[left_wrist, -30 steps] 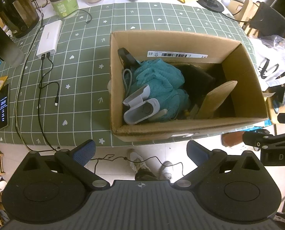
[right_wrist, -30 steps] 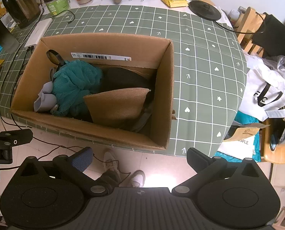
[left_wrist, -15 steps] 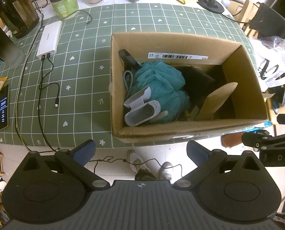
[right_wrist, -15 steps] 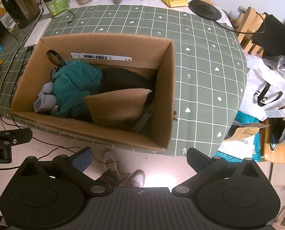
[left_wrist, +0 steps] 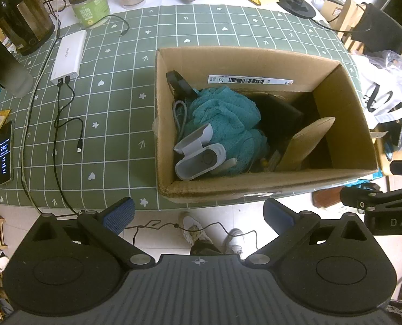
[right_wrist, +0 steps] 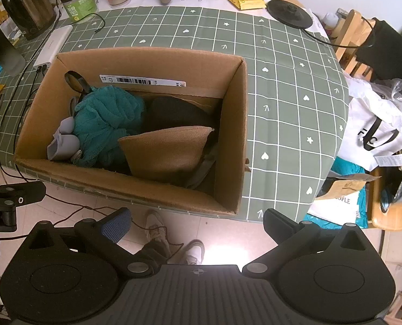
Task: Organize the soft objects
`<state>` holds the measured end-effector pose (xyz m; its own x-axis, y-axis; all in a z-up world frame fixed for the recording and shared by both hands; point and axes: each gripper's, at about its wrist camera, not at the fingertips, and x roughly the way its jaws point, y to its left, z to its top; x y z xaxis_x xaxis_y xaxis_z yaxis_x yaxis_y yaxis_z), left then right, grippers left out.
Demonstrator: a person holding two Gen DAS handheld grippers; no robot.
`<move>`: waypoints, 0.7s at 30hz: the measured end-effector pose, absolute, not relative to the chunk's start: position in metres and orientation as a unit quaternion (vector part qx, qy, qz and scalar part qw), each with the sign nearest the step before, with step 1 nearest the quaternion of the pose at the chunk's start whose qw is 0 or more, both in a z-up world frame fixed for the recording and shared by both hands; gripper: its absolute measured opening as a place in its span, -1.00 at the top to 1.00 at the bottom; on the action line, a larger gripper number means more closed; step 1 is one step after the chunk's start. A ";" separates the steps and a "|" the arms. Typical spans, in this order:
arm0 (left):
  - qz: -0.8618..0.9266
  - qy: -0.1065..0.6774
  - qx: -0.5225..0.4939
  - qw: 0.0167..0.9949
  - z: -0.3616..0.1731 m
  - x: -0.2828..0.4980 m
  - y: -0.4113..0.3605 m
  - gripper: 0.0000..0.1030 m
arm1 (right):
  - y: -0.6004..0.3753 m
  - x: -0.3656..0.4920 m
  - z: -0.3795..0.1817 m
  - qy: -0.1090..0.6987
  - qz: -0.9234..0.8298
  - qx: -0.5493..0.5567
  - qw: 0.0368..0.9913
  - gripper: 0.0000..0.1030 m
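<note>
Fingers of left gripper (left_wrist: 198, 212) and right gripper (right_wrist: 197, 220) spread wide, holding nothing, above floor before near table edge. Beyond: cardboard box (right_wrist: 229, 135) with teal towel (left_wrist: 222, 116), tan pad (right_wrist: 165, 151). Risk: snagging grey device (left_wrist: 201, 159) tangled against towel.

The left black two-finger claw with blue-padded fingertips (left_wrist: 198, 211) is hovering with its jaws spread wide, holding nothing, its fingers (left_wrist: 118, 212) pointing forward and down from a ribbed grey body. The right black two-finger claw (right_wrist: 197, 220) is hanging in the same way, jaws splayed far apart and empty, one fingertip showing a blue pad (right_wrist: 115, 224) and the other looking plain black. Below and between the two claws, the person's legs in dark trousers and pale sneakers (left_wrist: 193, 228) are standing on the floor.
</note>
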<state>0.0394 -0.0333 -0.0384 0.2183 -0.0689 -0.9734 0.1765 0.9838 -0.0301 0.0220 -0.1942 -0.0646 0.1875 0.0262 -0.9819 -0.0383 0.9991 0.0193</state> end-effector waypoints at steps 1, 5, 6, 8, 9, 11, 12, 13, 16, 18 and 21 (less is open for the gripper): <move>-0.079 0.620 0.043 0.779 -0.038 0.040 -0.034 -1.00 | -0.194 0.022 -0.065 0.637 0.021 -0.004 0.770 -1.00; -0.079 0.620 0.043 0.779 -0.038 0.039 -0.033 -1.00 | -0.194 0.022 -0.065 0.637 0.020 -0.005 0.771 -1.00; -0.078 0.620 0.043 0.779 -0.038 0.039 -0.034 -1.00 | -0.194 0.022 -0.065 0.637 0.020 -0.005 0.770 -1.00; -0.079 0.620 0.043 0.779 -0.039 0.039 -0.034 -1.00 | -0.194 0.022 -0.065 0.637 0.020 -0.004 0.771 -1.00; -0.079 0.620 0.043 0.779 -0.039 0.039 -0.034 -1.00 | -0.194 0.022 -0.065 0.637 0.020 -0.004 0.770 -1.00; -0.079 0.620 0.043 0.779 -0.039 0.039 -0.034 -1.00 | -0.194 0.022 -0.066 0.637 0.020 -0.004 0.770 -1.00; -0.079 0.620 0.043 0.779 -0.039 0.040 -0.034 -1.00 | -0.194 0.022 -0.066 0.637 0.020 -0.004 0.770 -1.00; -0.079 0.620 0.044 0.779 -0.039 0.040 -0.034 -1.00 | -0.194 0.022 -0.066 0.638 0.020 -0.004 0.770 -1.00; -0.079 0.621 0.045 0.779 -0.038 0.040 -0.036 -1.00 | -0.195 0.022 -0.066 0.637 0.020 -0.004 0.770 -1.00; -0.079 0.621 0.045 0.779 -0.038 0.040 -0.036 -1.00 | -0.195 0.022 -0.066 0.637 0.020 -0.004 0.770 -1.00; -0.080 0.620 0.045 0.779 -0.038 0.041 -0.036 -1.00 | -0.195 0.022 -0.066 0.637 0.020 -0.004 0.770 -1.00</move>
<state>0.0406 -0.0359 -0.0382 0.2173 -0.0677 -0.9738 0.1801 0.9832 -0.0282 0.0218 -0.1947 -0.0658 0.1868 0.0257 -0.9821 -0.0355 0.9992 0.0194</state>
